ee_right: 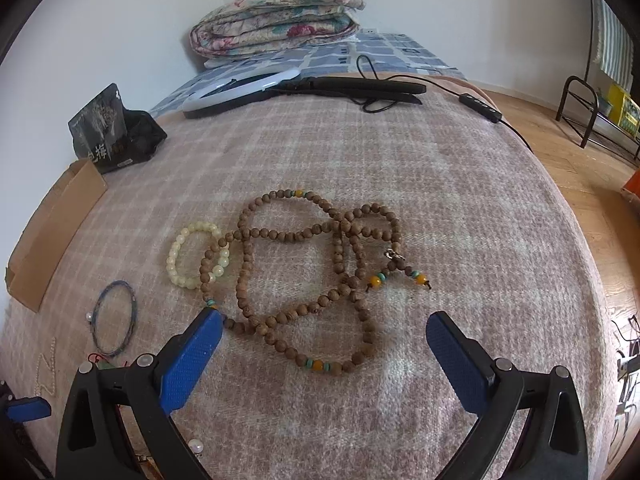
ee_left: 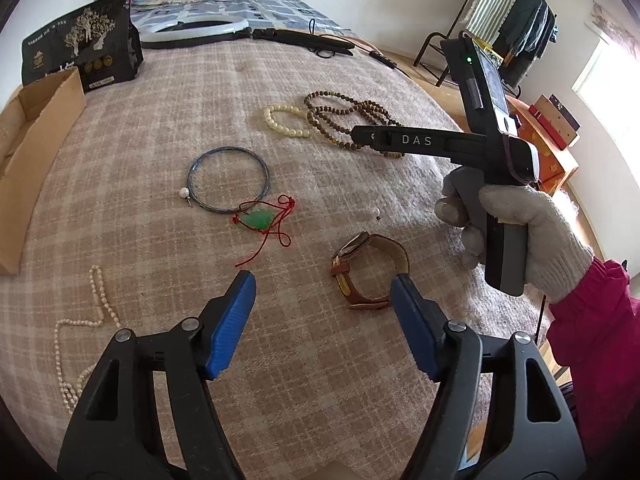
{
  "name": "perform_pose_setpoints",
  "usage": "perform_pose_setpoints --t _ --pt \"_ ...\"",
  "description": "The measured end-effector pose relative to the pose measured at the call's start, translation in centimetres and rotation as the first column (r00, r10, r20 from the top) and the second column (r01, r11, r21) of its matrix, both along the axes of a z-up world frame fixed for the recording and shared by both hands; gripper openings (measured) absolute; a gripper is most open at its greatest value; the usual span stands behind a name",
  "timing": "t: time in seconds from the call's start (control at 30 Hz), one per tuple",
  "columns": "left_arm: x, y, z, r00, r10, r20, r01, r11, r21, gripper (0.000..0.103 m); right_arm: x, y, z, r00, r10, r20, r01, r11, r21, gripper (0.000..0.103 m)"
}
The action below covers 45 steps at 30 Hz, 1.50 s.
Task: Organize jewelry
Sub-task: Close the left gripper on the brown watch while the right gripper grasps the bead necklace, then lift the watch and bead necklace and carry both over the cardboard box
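Note:
Jewelry lies on a plaid blanket. My left gripper [ee_left: 324, 284] is open and empty, just short of a brown leather watch [ee_left: 370, 270]. Beyond it lie a green pendant on red cord [ee_left: 262, 218], a blue bangle with a pearl [ee_left: 228, 180], a cream bead bracelet [ee_left: 280, 120] and a long wooden bead necklace [ee_left: 344, 118]. A pearl strand [ee_left: 80, 324] lies at the left. My right gripper [ee_right: 324, 332] is open and empty, hovering over the near loops of the wooden bead necklace [ee_right: 304, 264]. The cream bracelet [ee_right: 196, 256] and the blue bangle [ee_right: 116, 320] lie to its left.
A cardboard box [ee_left: 36, 148] stands along the bed's left edge, a black bag [ee_left: 84, 48] behind it. A ring light [ee_right: 240, 92] with stand and cable lies at the back, before folded quilts [ee_right: 280, 16]. The bed's right edge drops to wooden floor [ee_right: 560, 152].

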<state>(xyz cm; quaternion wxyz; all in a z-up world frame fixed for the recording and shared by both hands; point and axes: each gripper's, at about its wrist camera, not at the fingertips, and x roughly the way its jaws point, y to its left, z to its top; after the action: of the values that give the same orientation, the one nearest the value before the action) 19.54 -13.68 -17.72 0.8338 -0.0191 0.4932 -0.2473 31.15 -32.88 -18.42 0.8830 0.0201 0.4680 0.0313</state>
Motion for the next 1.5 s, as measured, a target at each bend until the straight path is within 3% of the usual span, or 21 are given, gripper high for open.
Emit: perform_pose_setpoints --t 0.2,0.33,0.73,0.8,0.9,0.97,1.17,1.33,1.5 --pt "0.7 -0.9 -1.0 0.999 -0.023 -0.04 0.023 1.0 -0.003 0.071 1.0 1.8 -1.0 0.997 0.067 -0.038 -0.07 0.995 -0.071 0.103" --pt "1.5 -1.3 -2.0 0.996 -0.023 -0.09 0.023 1.0 -0.002 0.058 2.0 1.9 -1.4 0.996 0.067 -0.051 -0.071 0.994 -0.085 0.103" --pt "2.0 -2.3 -3.5 0.991 -0.027 -0.133 0.026 1.0 -0.012 0.049 4.1 1.3 -1.8 0.998 0.028 -0.052 -0.034 0.992 -0.118 0.101" --pt "2.2 -2.4 -3.6 0.99 -0.025 -0.14 0.022 1.0 -0.021 0.042 4.0 1.5 -1.7 0.998 0.045 -0.042 -0.05 0.992 -0.117 0.094" --pt "2.6 -2.6 -3.9 0.989 -0.011 -0.148 0.008 1.0 -0.021 0.035 3.7 1.9 -1.4 0.997 0.067 -0.028 -0.07 0.991 -0.111 0.072" --pt "2.7 -2.7 -4.0 0.989 -0.002 -0.149 0.0 1.0 -0.016 0.028 3.7 2.0 -1.2 0.997 0.072 -0.022 -0.074 0.991 -0.115 0.05" --pt "2.9 -3.4 -4.3 0.994 0.004 -0.106 -0.001 1.0 0.024 0.022 3.6 1.6 -0.7 0.998 0.067 -0.015 -0.068 0.994 -0.083 0.011" --pt "2.6 -3.7 -4.3 0.997 -0.004 -0.078 0.007 0.999 0.038 0.01 3.4 1.3 -0.1 0.998 0.059 -0.017 -0.06 0.996 -0.064 0.011" --pt "2.6 -3.1 -4.0 0.996 -0.002 -0.087 0.004 1.0 0.02 0.01 2.9 1.0 1.3 0.999 0.042 0.011 -0.042 0.998 -0.057 0.01"
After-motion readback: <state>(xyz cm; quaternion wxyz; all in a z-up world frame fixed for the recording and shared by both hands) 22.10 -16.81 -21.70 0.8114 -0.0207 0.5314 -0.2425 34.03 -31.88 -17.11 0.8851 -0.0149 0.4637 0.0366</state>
